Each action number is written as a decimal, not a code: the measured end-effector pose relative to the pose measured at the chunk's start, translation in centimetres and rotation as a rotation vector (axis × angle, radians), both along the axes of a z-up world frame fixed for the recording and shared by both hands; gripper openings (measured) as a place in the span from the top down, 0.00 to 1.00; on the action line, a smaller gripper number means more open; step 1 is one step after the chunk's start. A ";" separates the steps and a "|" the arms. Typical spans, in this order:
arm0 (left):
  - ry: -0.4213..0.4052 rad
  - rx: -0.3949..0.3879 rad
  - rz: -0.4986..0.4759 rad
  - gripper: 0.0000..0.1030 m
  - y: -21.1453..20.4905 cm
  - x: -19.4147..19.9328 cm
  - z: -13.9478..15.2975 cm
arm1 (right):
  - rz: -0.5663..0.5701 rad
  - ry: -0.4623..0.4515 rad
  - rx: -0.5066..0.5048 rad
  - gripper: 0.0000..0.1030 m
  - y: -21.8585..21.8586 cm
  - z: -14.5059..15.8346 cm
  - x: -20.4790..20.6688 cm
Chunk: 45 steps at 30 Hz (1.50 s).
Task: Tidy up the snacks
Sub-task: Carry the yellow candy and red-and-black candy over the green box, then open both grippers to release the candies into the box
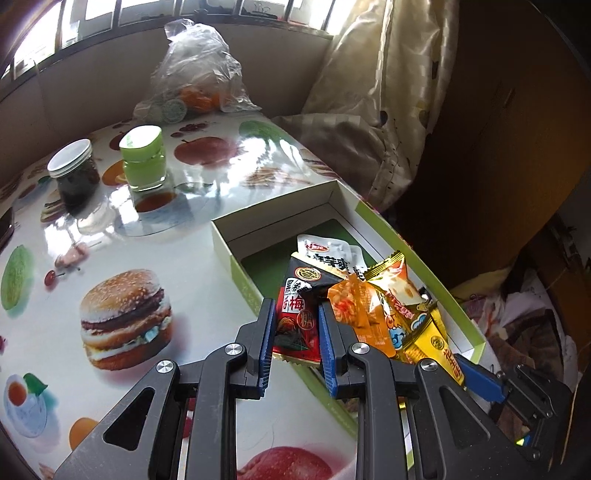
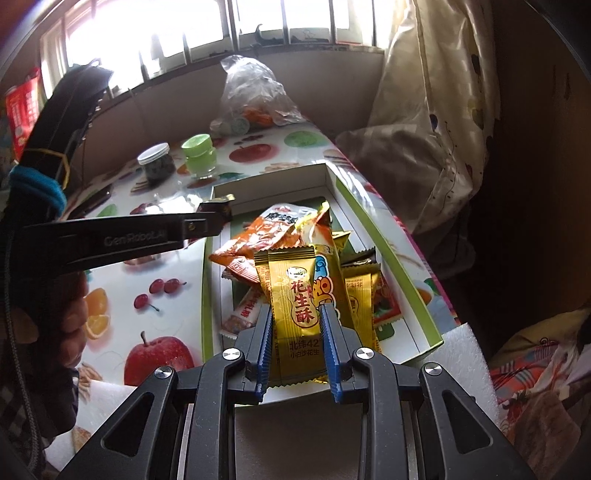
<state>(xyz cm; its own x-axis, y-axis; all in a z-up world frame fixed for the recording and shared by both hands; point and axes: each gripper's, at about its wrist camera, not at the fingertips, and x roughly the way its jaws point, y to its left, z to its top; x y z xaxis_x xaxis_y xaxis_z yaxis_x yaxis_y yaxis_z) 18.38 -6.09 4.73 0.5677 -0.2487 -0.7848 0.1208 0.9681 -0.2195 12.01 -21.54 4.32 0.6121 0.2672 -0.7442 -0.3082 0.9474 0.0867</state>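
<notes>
Field notes, surroundings only.

Bench covered in a glossy printed cloth: hamburger, apples, cherries, orange slices.

Ahead of the fingers and to their left, two jars stand close together, upright: a clear glass jar with a white screw lid and dark contents, and beside it a clear glass jar with a lime-green lid.

Farther ahead, against the wall, a crumpled clear plastic bag holding orange fruit and round green-printed items.

Barred window along the top, very bright.

Right of the fingers, a cream patterned curtain, bunched at the bench's far end.

Near right, below the bench edge, a white foam block.

Far left in the right wrist view, a red printed package, partly hidden.
</notes>
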 end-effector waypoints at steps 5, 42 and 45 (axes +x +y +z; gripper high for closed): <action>0.000 0.011 -0.005 0.77 -0.4 0.2 -0.1 | 0.005 0.013 0.013 0.77 -0.1 -0.4 0.0; 0.038 0.005 -0.011 0.70 -2.1 1.4 -0.4 | -0.001 0.044 0.051 0.74 -0.2 -1.5 -0.1; 0.030 -0.014 -0.018 0.61 -2.0 1.1 -0.2 | 0.000 0.043 0.053 0.70 -0.2 -1.5 -0.1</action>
<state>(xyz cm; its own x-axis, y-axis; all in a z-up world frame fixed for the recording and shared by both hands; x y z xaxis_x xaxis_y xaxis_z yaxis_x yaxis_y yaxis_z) 19.52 -8.08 4.49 0.5391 -0.2699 -0.7978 0.1310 0.9626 -0.2371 11.88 -21.72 2.84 0.5801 0.3068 -0.7546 -0.3034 0.9411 0.1493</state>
